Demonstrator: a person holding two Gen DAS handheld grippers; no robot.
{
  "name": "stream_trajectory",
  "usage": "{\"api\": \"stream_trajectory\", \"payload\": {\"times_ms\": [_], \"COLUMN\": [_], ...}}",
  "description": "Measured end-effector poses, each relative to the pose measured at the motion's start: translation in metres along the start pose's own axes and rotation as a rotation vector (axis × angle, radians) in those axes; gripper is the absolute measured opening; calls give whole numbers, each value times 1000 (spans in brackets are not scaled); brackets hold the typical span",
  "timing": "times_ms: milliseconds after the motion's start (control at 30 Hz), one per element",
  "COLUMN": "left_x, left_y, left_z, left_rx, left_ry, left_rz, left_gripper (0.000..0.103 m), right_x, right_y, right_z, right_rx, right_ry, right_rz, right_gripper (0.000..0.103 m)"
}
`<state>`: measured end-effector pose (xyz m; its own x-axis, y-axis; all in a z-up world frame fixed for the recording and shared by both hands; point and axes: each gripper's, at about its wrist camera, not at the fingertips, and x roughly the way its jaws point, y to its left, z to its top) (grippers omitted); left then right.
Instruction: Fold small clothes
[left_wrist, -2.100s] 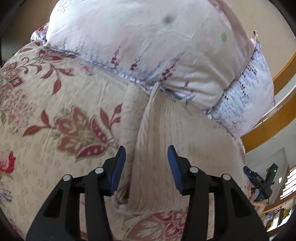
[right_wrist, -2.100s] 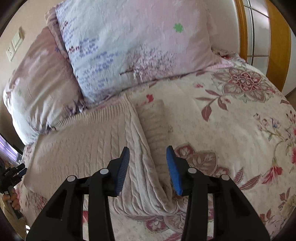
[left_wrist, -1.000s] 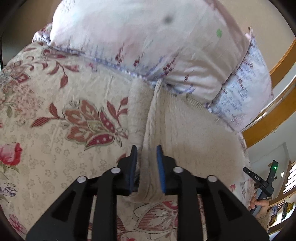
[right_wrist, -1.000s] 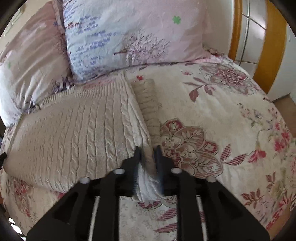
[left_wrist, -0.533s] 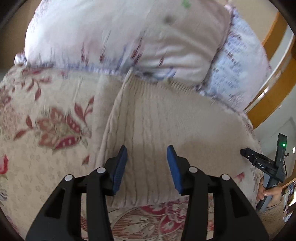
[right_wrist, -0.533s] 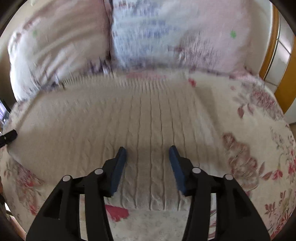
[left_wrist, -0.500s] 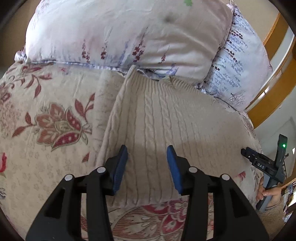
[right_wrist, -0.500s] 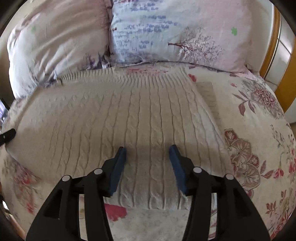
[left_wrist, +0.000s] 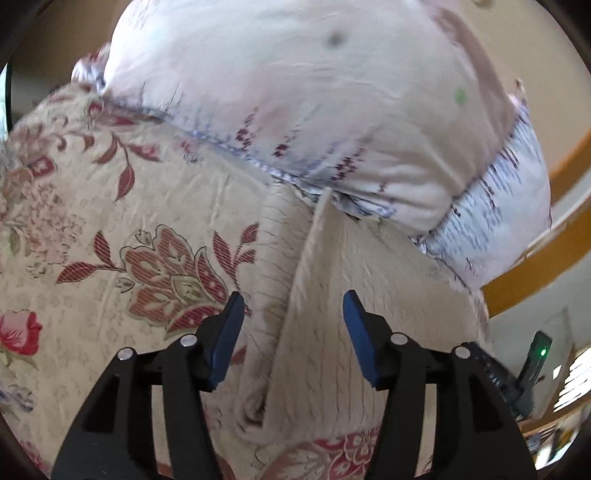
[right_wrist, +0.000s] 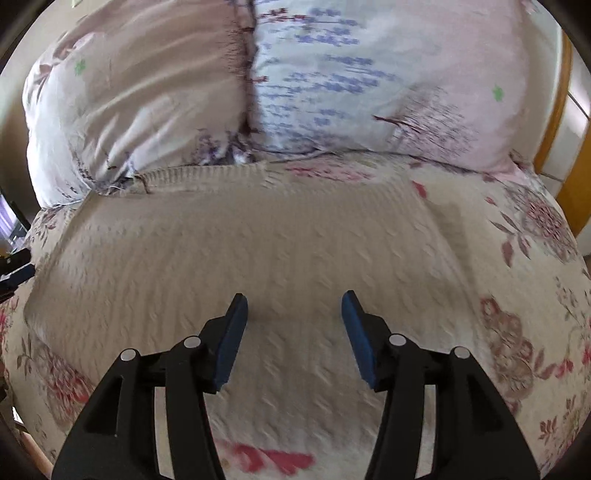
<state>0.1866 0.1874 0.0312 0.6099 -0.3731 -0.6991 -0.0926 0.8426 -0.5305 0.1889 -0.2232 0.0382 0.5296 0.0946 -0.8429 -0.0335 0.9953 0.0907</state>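
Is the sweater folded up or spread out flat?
Partly folded. The sweater has one side doubled over along a raised crease, beside a sleeve; the rest lies flat on the bed.

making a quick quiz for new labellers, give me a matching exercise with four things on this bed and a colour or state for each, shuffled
Things:
1. sweater
2. bedspread
3. left gripper
4. pillow

Descriptions:
A. pale pink with blue and purple print
B. cream cable knit, lying flat on the bed
C. jaws apart, straddling a folded edge of knit
D. cream with dark red flowers and leaves

Pairs: 1-B, 2-D, 3-C, 4-A
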Motion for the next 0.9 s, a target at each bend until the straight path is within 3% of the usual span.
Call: {"api": "stream_trajectory", "payload": {"times_ms": [267, 667, 900], "left_x": [29, 45, 55], "left_y": [17, 9, 4], "left_z": [13, 15, 12], "left_rx": [-147, -174, -185], "left_ry": [57, 48, 70], "left_rz": [-70, -111, -132], "left_gripper": [56, 57, 43], "right_x": [16, 17, 17], "right_y": [13, 11, 10], "right_z": [6, 4, 4], "right_rx": [-21, -19, -19], "right_ry": [19, 9, 5], "right_rz": [-23, -5, -2], "right_gripper": [57, 58, 59]}}
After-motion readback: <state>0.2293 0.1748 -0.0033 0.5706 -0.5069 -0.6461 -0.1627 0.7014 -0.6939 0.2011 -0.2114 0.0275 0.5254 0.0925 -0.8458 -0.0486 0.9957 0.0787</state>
